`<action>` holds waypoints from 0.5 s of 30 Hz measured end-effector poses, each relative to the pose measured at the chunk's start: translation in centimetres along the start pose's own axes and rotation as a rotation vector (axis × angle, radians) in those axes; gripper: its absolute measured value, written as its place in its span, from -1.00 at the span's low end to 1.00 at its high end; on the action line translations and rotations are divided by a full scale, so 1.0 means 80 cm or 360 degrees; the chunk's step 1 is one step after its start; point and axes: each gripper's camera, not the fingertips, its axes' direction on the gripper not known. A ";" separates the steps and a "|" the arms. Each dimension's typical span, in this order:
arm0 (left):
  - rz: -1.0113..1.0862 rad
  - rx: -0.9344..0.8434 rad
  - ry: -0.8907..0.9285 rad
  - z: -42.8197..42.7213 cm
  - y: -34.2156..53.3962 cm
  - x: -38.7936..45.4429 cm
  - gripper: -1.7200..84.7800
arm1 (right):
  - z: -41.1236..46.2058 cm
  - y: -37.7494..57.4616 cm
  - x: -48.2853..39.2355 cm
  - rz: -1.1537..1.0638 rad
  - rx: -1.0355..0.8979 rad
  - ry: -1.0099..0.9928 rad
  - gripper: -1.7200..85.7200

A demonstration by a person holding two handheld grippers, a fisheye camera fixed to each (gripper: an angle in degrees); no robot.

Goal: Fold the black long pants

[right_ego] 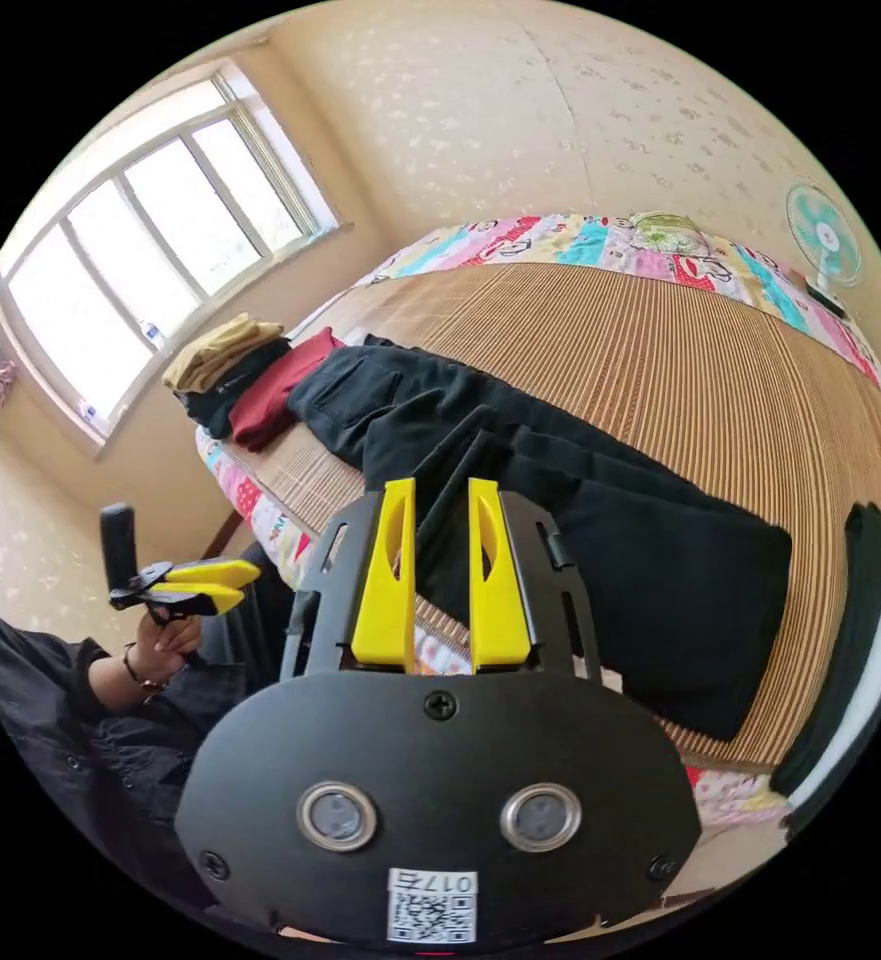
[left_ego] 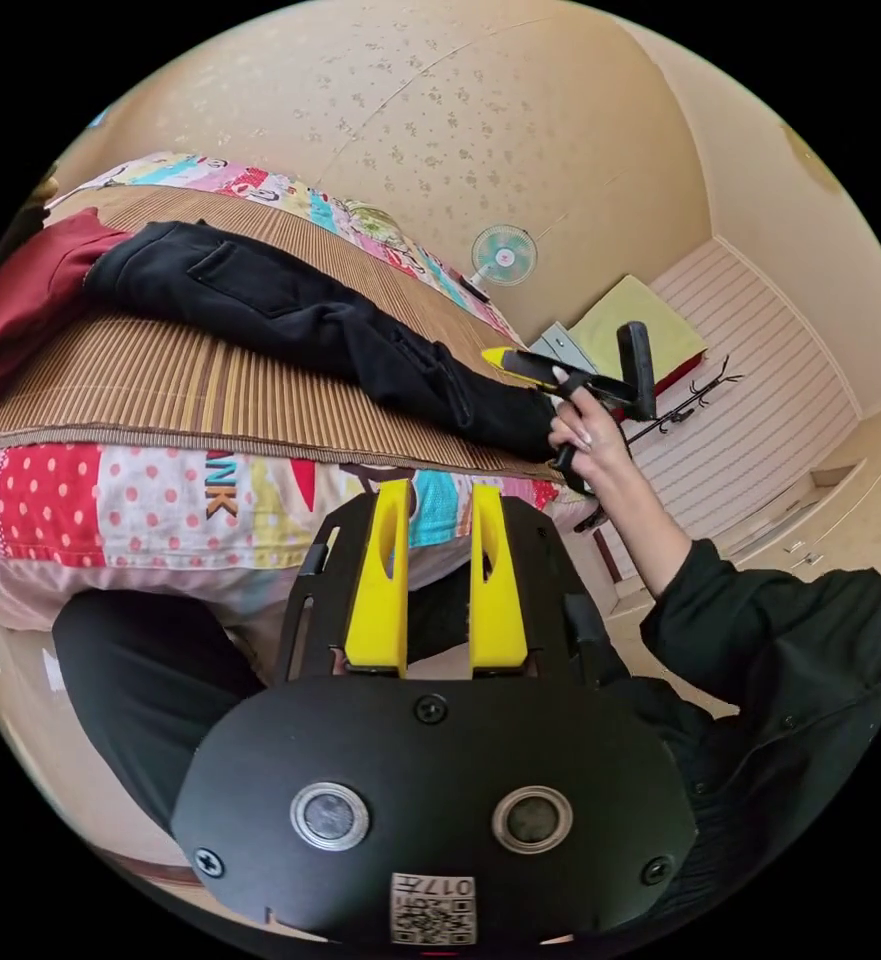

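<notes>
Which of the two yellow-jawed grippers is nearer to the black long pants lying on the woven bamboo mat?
Right. The right gripper hangs at the hem end of the black long pants; the left gripper hangs off the bed's edge, apart from them.

Black long pants (right_ego: 520,470) lie flat on the bed's woven bamboo mat (right_ego: 660,350), stretched lengthwise along the mat's near edge. Plain black fabric, soft creases. The waist end, with a back pocket facing up, lies beside a dark red folded garment (right_ego: 280,385) at the mat's window end. Legs run together, one on top of the other, away from the red garment. The hem end is broad and squared, near the mat's near edge. In the left gripper view the pants (left_ego: 300,315) run diagonally across the mat, the hem end reaching the mat's corner.
</notes>
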 end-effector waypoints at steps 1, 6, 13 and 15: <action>0.0004 0.0012 0.0010 -0.009 0.002 0.002 -0.73 | 0.024 -0.030 0.004 -0.0028 -0.0024 0.0071 -0.75; -0.0036 0.0058 -0.0066 -0.046 0.012 0.001 -0.74 | 0.130 -0.103 0.042 -0.0034 -0.0342 0.0390 -0.73; -0.0192 0.0164 -0.0038 -0.088 0.001 -0.032 -0.75 | 0.131 -0.049 0.008 -0.0326 -0.0350 0.0378 -0.89; -0.0221 0.0209 -0.0011 -0.095 -0.013 -0.039 -0.75 | 0.088 -0.011 -0.032 -0.0456 -0.0172 0.0372 -0.91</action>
